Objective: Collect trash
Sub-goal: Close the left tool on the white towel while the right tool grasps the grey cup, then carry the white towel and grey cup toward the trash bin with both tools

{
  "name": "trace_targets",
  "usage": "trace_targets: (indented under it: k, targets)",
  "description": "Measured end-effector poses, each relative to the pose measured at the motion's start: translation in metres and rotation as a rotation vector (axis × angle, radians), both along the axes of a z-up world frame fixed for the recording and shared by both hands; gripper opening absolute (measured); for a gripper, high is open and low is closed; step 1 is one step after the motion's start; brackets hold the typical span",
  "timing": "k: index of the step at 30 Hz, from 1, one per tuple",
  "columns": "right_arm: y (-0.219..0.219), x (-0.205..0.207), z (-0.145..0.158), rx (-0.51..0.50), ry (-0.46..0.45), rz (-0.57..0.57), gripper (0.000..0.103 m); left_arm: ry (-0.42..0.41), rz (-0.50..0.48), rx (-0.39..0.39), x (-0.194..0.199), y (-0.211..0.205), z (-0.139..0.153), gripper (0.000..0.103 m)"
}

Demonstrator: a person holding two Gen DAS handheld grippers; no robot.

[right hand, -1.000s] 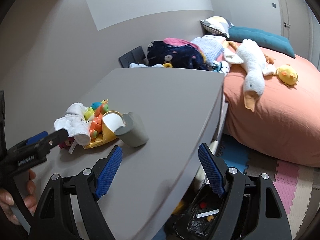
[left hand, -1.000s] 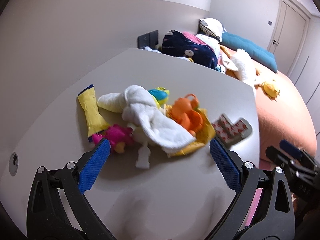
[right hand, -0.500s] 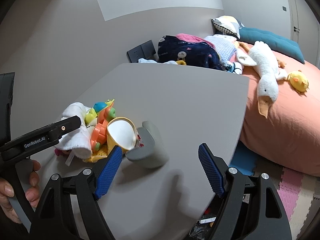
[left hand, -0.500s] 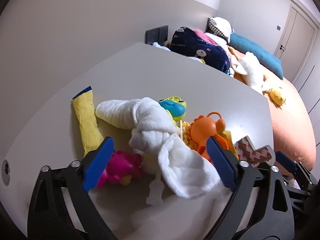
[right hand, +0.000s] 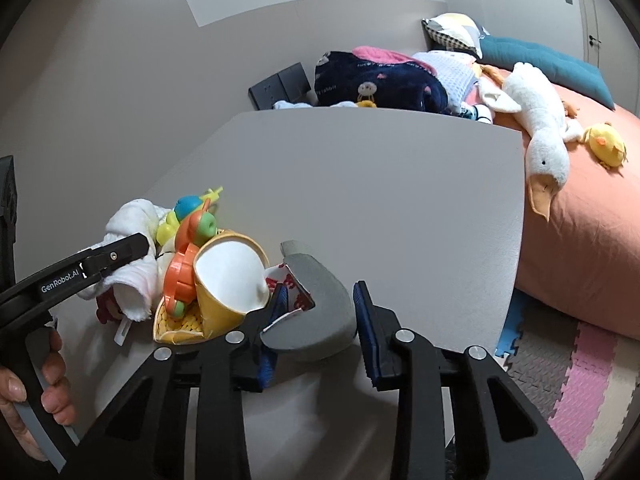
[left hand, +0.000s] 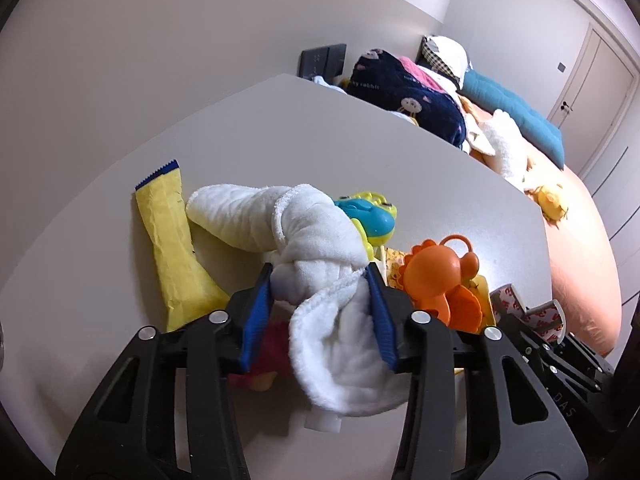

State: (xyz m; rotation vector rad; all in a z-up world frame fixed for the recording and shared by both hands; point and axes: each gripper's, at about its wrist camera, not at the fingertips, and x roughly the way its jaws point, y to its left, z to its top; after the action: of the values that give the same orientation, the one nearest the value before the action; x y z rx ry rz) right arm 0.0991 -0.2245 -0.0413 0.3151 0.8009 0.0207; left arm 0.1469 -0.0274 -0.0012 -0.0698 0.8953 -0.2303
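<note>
On the table (right hand: 360,184), left fingers (left hand: 256,312) closing on towel (left hand: 320,248), right fingers (right hand: 366,320) clamping cup (right hand: 316,312).

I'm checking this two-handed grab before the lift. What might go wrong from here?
The left gripper is closing on the white cloth, which drapes over the toys; lifting may drag them along. The right gripper pinches the crushed grey cup, which may slip.
</note>
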Motion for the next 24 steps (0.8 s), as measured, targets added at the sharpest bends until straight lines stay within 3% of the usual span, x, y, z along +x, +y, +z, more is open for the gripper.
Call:
trace_targets:
  k: [14, 24]
  targets:
    - [-0.012, -0.021, 0.024, 0.004, -0.051, -0.027, 0.032, -0.074, 0.02, 0.012, -0.019, 0.0, 0.024, 0.042]
    - [-0.018, -0.052, 0.043, -0.003, -0.076, -0.04, 0.032, -0.11, -0.019, 0.015, -0.05, -0.01, 0.044, 0.042]
